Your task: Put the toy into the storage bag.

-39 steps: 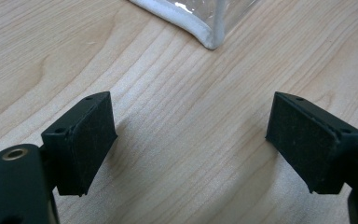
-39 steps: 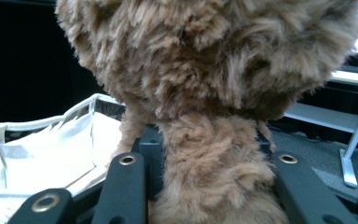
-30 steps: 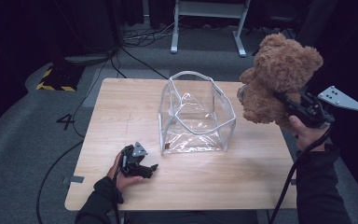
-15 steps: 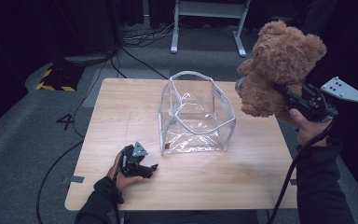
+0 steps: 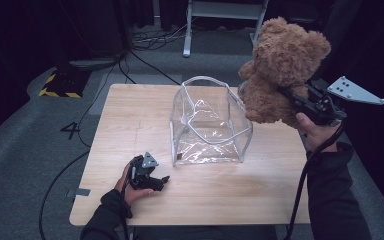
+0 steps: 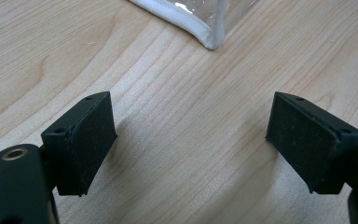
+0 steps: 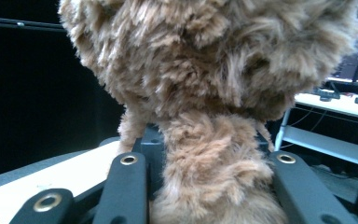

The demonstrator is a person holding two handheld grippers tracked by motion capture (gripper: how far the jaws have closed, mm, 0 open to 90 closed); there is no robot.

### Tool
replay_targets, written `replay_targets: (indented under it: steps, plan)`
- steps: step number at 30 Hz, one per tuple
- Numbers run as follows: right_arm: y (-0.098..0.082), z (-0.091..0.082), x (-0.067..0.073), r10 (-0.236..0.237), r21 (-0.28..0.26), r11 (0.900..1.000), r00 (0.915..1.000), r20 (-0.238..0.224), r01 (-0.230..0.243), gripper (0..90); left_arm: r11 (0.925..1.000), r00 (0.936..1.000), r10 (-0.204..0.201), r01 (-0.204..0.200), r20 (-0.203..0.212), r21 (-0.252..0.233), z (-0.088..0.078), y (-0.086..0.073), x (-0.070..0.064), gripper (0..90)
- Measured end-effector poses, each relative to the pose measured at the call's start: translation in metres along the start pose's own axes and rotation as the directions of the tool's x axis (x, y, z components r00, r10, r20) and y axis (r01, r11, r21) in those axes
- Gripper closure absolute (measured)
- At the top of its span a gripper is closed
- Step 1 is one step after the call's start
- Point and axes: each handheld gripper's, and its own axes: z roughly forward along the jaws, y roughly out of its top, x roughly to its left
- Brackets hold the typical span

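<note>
Teddy bears: one (image 5: 280,70), upper right
Clear plastic bags: one (image 5: 207,122), centre
Grippers: two, lower left (image 5: 152,176) and right (image 5: 292,97)
Tables: one (image 5: 130,115)

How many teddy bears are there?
1. The brown teddy bear is up in the air, clamped in the right gripper, just right of the clear plastic bag on the table. The see-through bag looks empty.

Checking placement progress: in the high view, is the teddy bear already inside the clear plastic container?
No, the teddy bear is held in the air by the right gripper, beside the clear plastic container.
</note>
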Motion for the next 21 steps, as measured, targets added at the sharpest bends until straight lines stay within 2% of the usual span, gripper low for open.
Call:
replay_targets:
  steps: [12,21]
  plan:
    - [0.009,0.014,0.014,-0.020,-0.007,1.000,0.9995,-0.023,0.019,64.5,1.0000,1.0000,0.001,-0.001,0.000,0.000,0.000,0.000,0.000,15.5]
    - [0.013,0.020,0.018,-0.020,-0.011,1.000,0.9994,-0.028,0.020,65.3,1.0000,1.0000,0.000,0.000,0.000,0.000,0.000,0.000,0.000,15.5]
